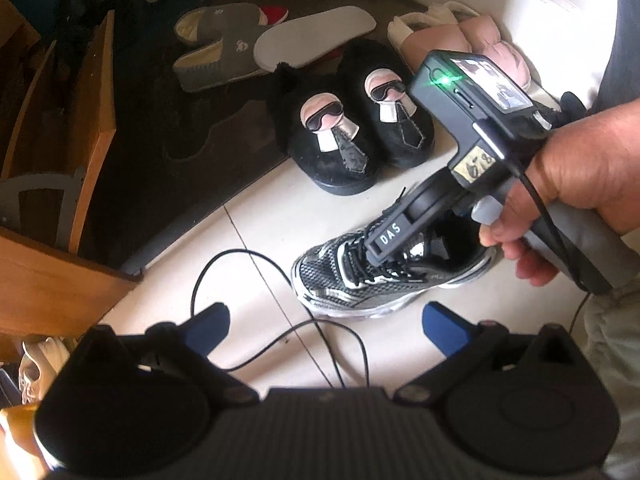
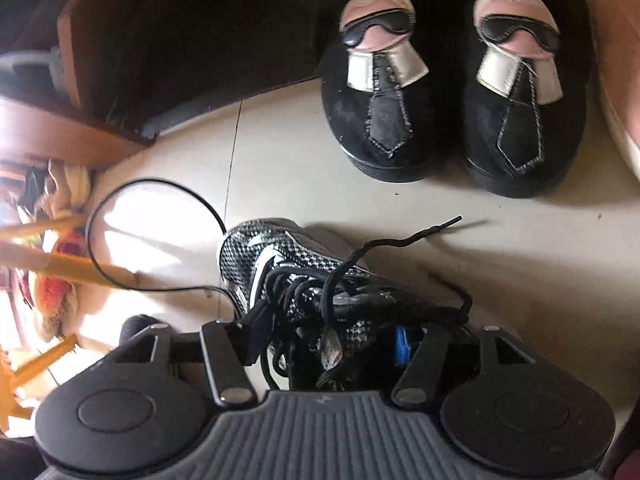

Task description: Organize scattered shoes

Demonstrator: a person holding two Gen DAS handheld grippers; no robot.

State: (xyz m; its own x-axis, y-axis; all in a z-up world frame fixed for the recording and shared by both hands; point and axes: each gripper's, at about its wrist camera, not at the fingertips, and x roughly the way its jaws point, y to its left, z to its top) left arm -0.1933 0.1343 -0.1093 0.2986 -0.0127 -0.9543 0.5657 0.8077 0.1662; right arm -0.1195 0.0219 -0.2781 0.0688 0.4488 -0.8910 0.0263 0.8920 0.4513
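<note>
The right tool [image 2: 332, 344] sits low over the black-and-silver sneaker [image 2: 304, 280], its jaws part spread astride the laced tongue; whether the pads already press on it I cannot tell, laces hide them. The sneaker lies on the tiled floor [image 1: 256, 224], long axis running from toe at the left to heel under the right hand [image 1: 572, 184], just in front of the black slippers [image 1: 348, 132]. The left tool [image 1: 326, 322] hangs spread and empty above, farther off. The sneaker's heel is hidden
</note>
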